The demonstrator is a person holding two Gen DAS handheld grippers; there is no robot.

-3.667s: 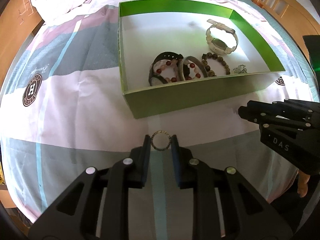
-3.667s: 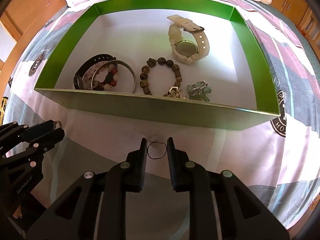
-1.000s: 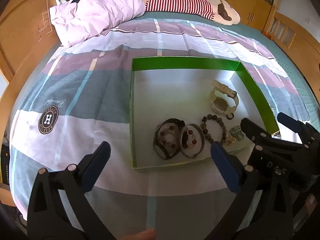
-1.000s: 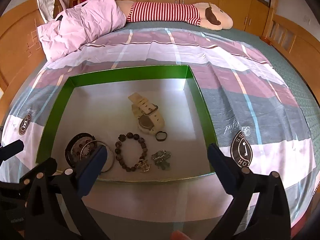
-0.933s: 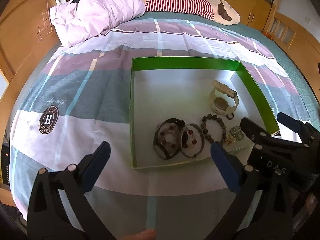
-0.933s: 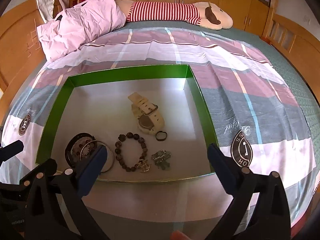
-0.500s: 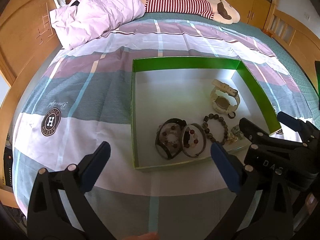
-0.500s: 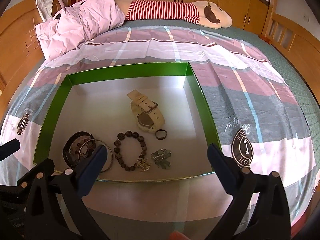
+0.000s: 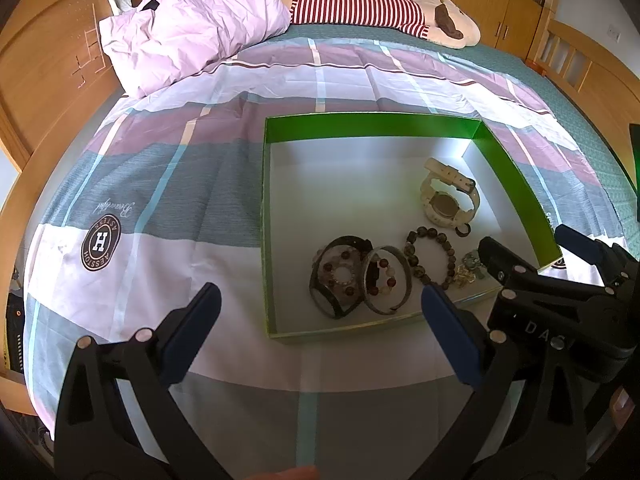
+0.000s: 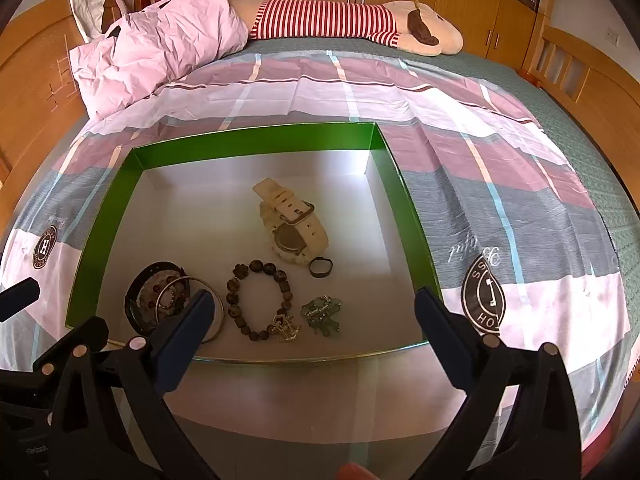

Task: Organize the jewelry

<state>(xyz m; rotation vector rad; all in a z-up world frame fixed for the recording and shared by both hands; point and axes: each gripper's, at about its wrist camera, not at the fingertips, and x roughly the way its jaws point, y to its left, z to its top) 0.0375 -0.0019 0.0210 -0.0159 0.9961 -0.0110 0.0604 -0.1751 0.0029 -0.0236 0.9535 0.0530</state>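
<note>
A green box [image 9: 372,125] [image 10: 256,136] with a white floor lies on the bed. Inside it are a cream watch [image 9: 448,204] [image 10: 294,226], a small dark ring [image 9: 463,231] [image 10: 321,268], a dark bead bracelet [image 9: 430,256] [image 10: 258,300], a green charm piece [image 10: 322,314], a metal bangle [image 9: 387,278] [image 10: 214,304] and a black band around red beads [image 9: 340,274] [image 10: 154,296]. My left gripper [image 9: 318,320] is open and empty, held above the bed in front of the box. My right gripper [image 10: 308,320] is open and empty too, near the box's front wall.
A plaid sheet [image 9: 168,184] covers the bed. At the far end lie a pink pillow [image 9: 192,36] [image 10: 160,44] and a striped plush toy [image 9: 376,4] [image 10: 344,18]. Wooden headboard and cabinets ring the bed. The right gripper's body [image 9: 568,304] shows at the right of the left wrist view.
Both grippers were shut on small rings over the sheet; now both are open, empty and raised back. The dark ring lies beside the watch. In the last second little has moved.
</note>
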